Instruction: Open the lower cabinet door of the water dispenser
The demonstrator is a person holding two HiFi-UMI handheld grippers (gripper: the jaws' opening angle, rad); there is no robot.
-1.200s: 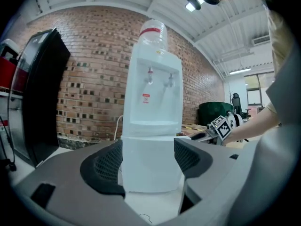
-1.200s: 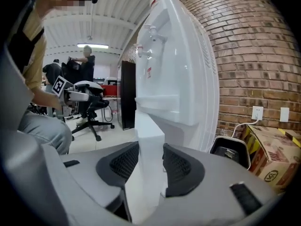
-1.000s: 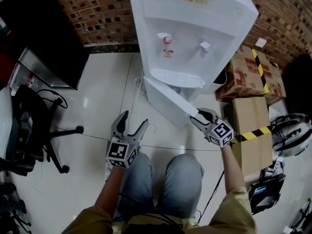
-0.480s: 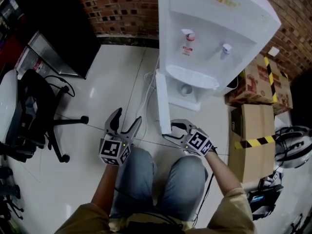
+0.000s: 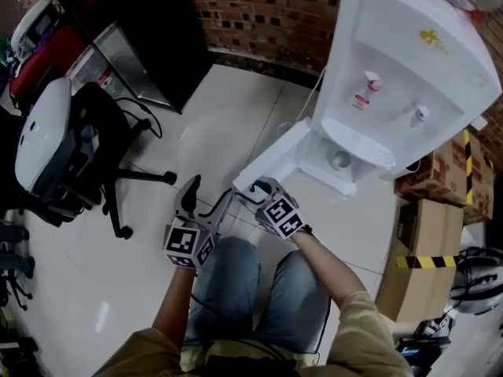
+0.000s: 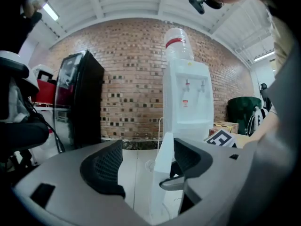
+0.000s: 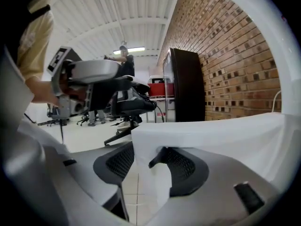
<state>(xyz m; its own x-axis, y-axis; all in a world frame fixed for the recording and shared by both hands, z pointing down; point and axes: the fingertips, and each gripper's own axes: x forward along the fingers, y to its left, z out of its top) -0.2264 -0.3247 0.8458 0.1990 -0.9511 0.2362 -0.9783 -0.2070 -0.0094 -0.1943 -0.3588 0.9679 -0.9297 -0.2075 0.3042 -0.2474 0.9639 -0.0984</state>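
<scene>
The white water dispenser stands at the upper right against the brick wall. Its lower cabinet door is swung wide open to the left, showing the compartment inside. My right gripper holds the door's free edge; in the right gripper view the door fills the gap at my right gripper. Its jaws have just been closing on that edge. My left gripper hangs open just left of the door end, with nothing between its fingers. The door and dispenser show beyond my left gripper.
A black office chair stands on the tiled floor at the left, with a black cabinet behind it. Cardboard boxes with hazard tape sit right of the dispenser. The person's knees are just below both grippers.
The door has swung further open to the left, with my right gripper moving left along with its edge. My left gripper has shifted a little; the head view has turned left.
</scene>
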